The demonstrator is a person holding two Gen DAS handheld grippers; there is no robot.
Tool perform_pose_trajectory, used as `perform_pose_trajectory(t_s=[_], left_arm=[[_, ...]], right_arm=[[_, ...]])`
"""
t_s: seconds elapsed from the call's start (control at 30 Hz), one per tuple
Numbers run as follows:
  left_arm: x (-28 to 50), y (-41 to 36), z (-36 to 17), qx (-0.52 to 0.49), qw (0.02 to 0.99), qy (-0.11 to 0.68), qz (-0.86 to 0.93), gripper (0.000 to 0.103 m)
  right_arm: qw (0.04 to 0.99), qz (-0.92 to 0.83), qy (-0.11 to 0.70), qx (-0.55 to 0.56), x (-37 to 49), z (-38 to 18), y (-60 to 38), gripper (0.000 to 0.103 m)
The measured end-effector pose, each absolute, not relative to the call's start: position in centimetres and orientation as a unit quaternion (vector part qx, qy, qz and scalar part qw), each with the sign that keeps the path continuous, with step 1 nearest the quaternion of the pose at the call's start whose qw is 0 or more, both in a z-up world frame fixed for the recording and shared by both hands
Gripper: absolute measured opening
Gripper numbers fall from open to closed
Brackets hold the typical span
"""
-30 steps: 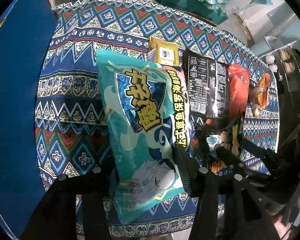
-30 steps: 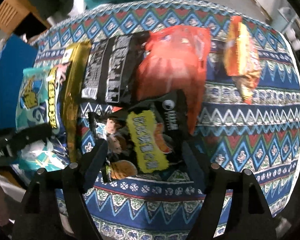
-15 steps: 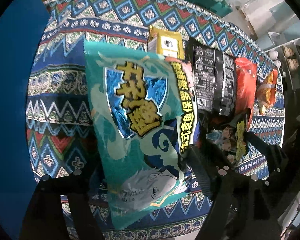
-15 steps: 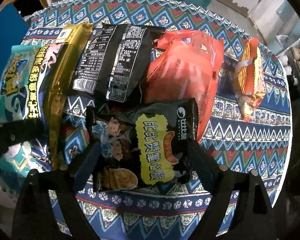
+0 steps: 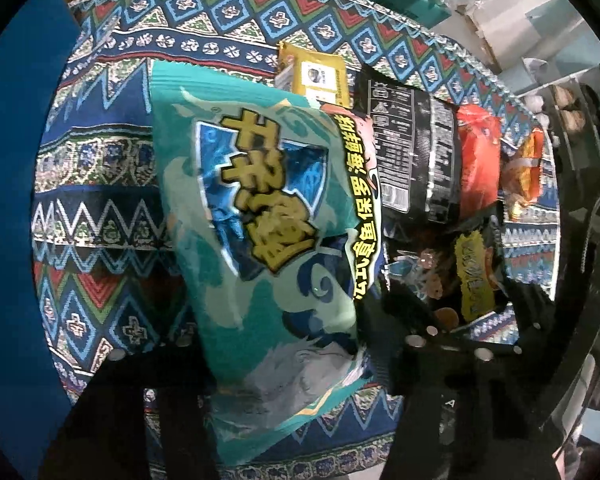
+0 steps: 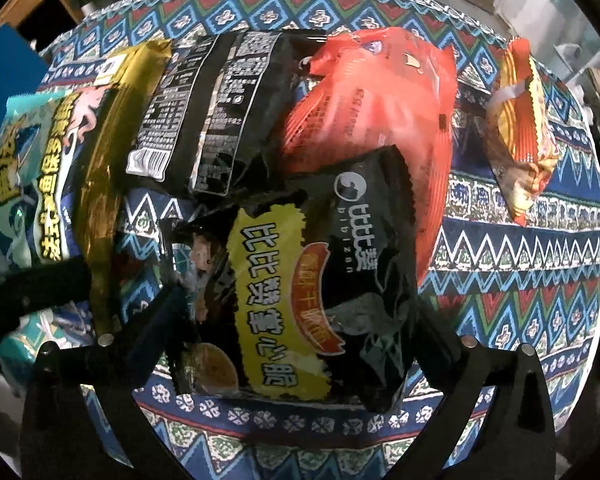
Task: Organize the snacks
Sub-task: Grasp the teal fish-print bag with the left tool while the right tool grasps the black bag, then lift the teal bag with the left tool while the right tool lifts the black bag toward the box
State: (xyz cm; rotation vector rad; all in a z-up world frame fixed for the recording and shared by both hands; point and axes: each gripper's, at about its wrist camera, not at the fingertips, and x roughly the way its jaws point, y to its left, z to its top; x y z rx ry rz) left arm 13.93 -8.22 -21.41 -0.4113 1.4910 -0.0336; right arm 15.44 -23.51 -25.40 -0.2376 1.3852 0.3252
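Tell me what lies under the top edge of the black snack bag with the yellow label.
The black bag with the yellow label overlaps the lower edges of the black nutrition-label bag and the red bag. The patterned tablecloth shows around it; anything else beneath is covered.

Both wrist views look steeply down, close — sharing the teal bag (image 5: pixel 260 240) (image 6: pixel 24 184).

Home: patterned tablecloth (image 5: pixel 100 208), snack bags (image 6: pixel 364 128)

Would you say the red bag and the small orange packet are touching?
Apart: the right wrist view shows patterned cloth between the red bag and the orange packet.
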Motion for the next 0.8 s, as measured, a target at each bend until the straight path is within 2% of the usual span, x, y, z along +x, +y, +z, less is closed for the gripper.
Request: perform_pose_trajectory(t_s=[0.03,0.1,0.17,0.2,0.23,0.6,0.63,0.7,0.8], left_arm=[[13.9,-8.2,-21.3,-0.187,0.716,0.672,-0.017,0.052],[13.6,-8.1,-21.0,-0.184,0.72,0.669,-0.018,0.049],[13.5,-8.0,-20.5,-0.18,0.725,0.665,-0.02,0.046],[13.4,-8.1,-20.3,-0.178,0.727,0.663,-0.022,0.04],[13.3,-8.2,-20.1,-0.176,0.728,0.662,-0.026,0.032],[12.7,-7.6,-18.0,-0.156,0.75,0.642,-0.033,0.02],[12.5,-7.5,-17.7,-0.155,0.753,0.639,-0.033,0.02],[12.3,-7.5,-17.2,-0.155,0.757,0.634,-0.034,0.02],[11.8,-7.0,-16.5,-0.157,0.762,0.627,-0.038,0.02]], right_arm=[[0.75,0.152,0.635,-0.107,15.4,-25.3,-23.6,0.097],[0.749,0.157,0.634,-0.108,15.4,-24.6,-23.7,0.08],[0.747,0.161,0.637,-0.103,15.3,-24.0,-23.7,0.073],[0.747,0.16,0.637,-0.099,15.2,-23.8,-23.8,0.069],[0.748,0.161,0.637,-0.098,15.3,-23.6,-23.9,0.068],[0.753,0.179,0.627,-0.089,15.0,-20.4,-24.6,0.054],[0.754,0.182,0.625,-0.091,15.0,-20.1,-24.4,0.052],[0.757,0.186,0.62,-0.092,14.7,-19.3,-24.0,0.04],[0.761,0.192,0.613,-0.093,14.2,-17.8,-24.0,0.032]])
